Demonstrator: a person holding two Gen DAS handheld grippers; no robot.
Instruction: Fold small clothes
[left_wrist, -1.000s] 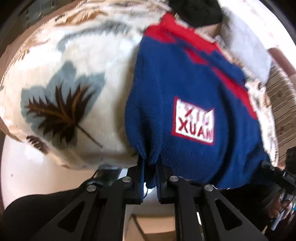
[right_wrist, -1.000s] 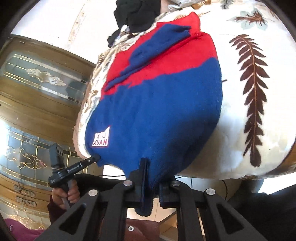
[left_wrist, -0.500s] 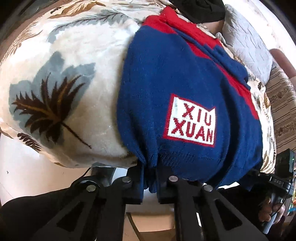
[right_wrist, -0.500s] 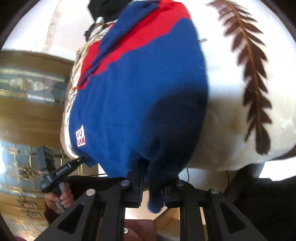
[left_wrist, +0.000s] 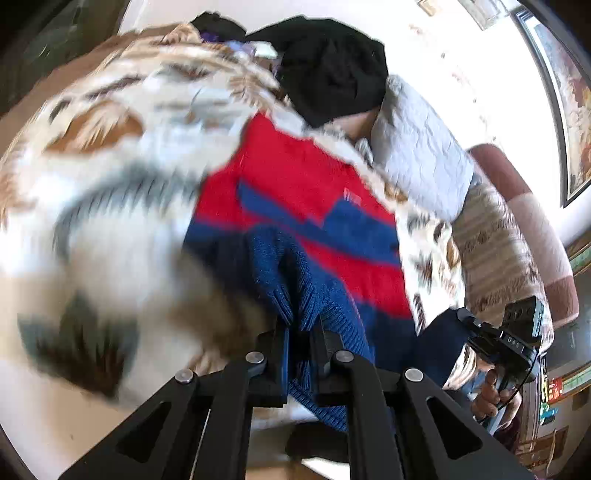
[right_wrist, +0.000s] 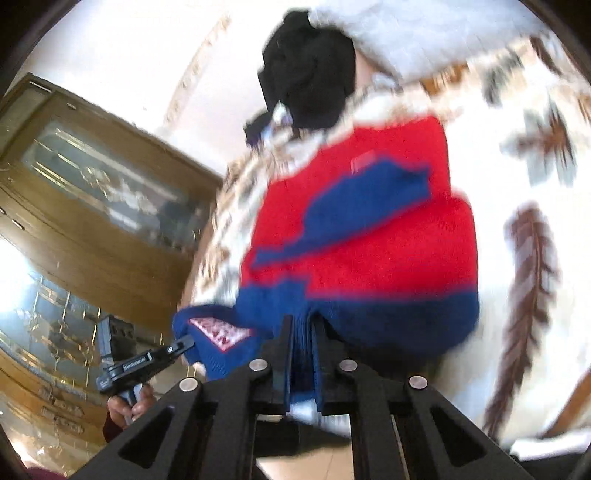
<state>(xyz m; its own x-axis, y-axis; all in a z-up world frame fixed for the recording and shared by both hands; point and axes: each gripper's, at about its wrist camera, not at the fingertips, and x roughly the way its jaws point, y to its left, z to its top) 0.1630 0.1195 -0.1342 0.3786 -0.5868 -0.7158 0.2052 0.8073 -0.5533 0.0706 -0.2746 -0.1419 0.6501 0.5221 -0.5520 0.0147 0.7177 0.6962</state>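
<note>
With my left gripper (left_wrist: 301, 328) and right gripper (right_wrist: 303, 332) each clenched on the sweater's (right_wrist: 369, 240) near hem, lifted over the blanket (right_wrist: 535, 110), I judge the first fold half done.

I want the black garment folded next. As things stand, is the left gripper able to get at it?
Probably not yet: the left gripper is shut on the sweater, and the black garment lies beyond it.

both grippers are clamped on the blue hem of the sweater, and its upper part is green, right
Not quite: the upper part is red, not green, as both wrist views show. The left gripper and right gripper are indeed clamped on the blue hem of the sweater.
</note>
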